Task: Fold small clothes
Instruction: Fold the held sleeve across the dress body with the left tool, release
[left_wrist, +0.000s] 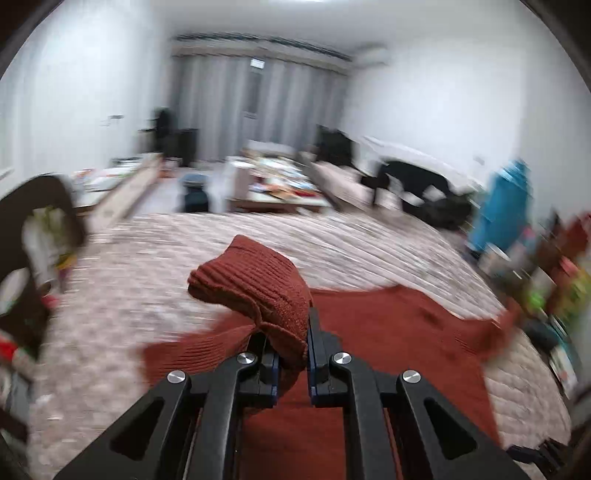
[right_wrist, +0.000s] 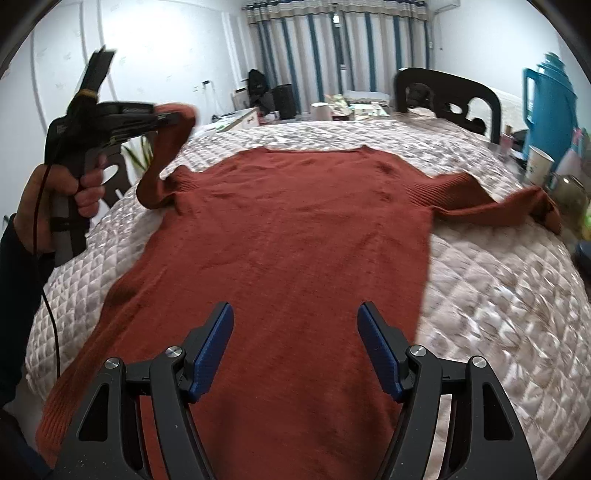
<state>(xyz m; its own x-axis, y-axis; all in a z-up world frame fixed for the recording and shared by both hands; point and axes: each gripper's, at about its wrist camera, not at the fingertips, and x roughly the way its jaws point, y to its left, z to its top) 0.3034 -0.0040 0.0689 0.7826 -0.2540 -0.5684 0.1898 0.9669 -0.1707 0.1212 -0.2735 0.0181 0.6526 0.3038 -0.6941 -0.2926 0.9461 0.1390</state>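
Left claw (left_wrist: 291, 350) clamped on sweater (right_wrist: 295, 240) sleeve cuff, raised upper left; right claw (right_wrist: 295, 350) wide above hem, empty

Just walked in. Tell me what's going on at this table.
A person is folding a rust-red sweater spread flat on a quilted table cover. The left gripper is shut on the cuff of the left sleeve and holds it up off the table. The right gripper hovers open over the sweater's lower part, holding nothing. The other sleeve lies stretched out flat, so no fold has been laid down yet.
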